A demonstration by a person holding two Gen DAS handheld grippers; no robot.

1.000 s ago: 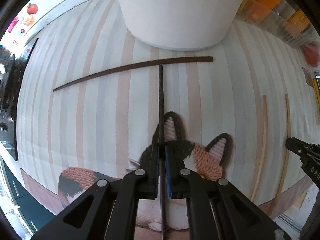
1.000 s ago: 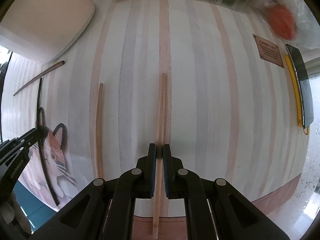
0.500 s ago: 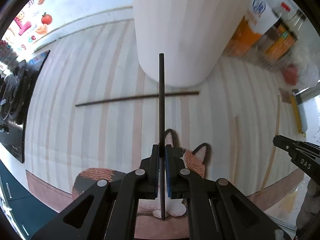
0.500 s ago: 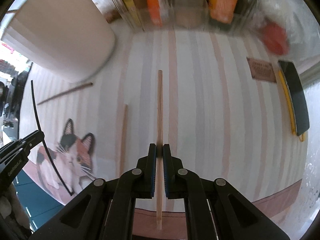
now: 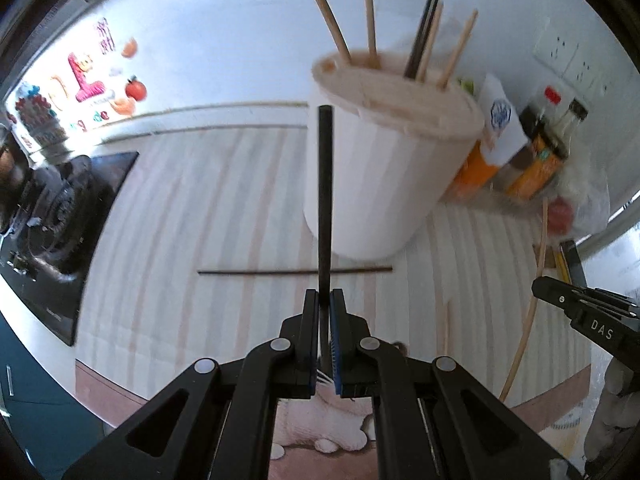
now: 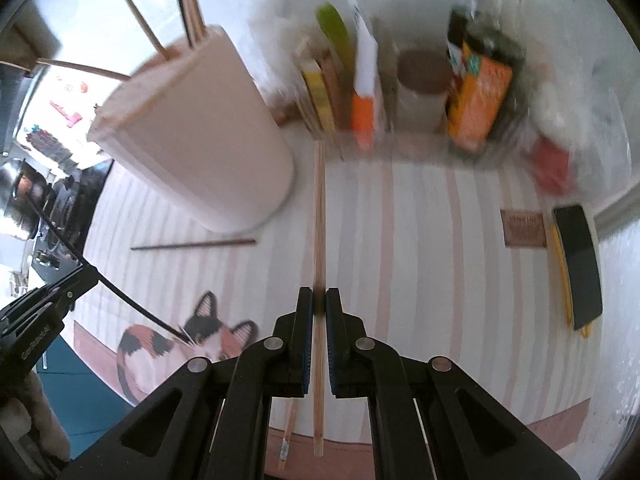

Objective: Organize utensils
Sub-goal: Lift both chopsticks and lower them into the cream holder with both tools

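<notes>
My left gripper (image 5: 324,308) is shut on a black chopstick (image 5: 325,200) and holds it in the air, tip pointing at the white holder cup (image 5: 384,184), which has several chopsticks standing in it. My right gripper (image 6: 319,308) is shut on a light wooden chopstick (image 6: 319,216), lifted above the striped mat (image 6: 420,280). A dark brown chopstick (image 5: 296,271) lies on the mat in front of the cup; it also shows in the right wrist view (image 6: 192,245). Another light chopstick (image 6: 290,428) lies on the mat below my right gripper.
Bottles and packets (image 6: 476,92) stand along the back wall right of the cup. A black stove (image 5: 60,216) is at the left. A dark phone (image 6: 576,264) lies at the right. A cat picture (image 6: 200,336) is on the mat's near edge.
Both grippers have risen and tilted up from the mat, each carrying its chopstick. The cup's rim and the chopsticks inside it have come into view.
</notes>
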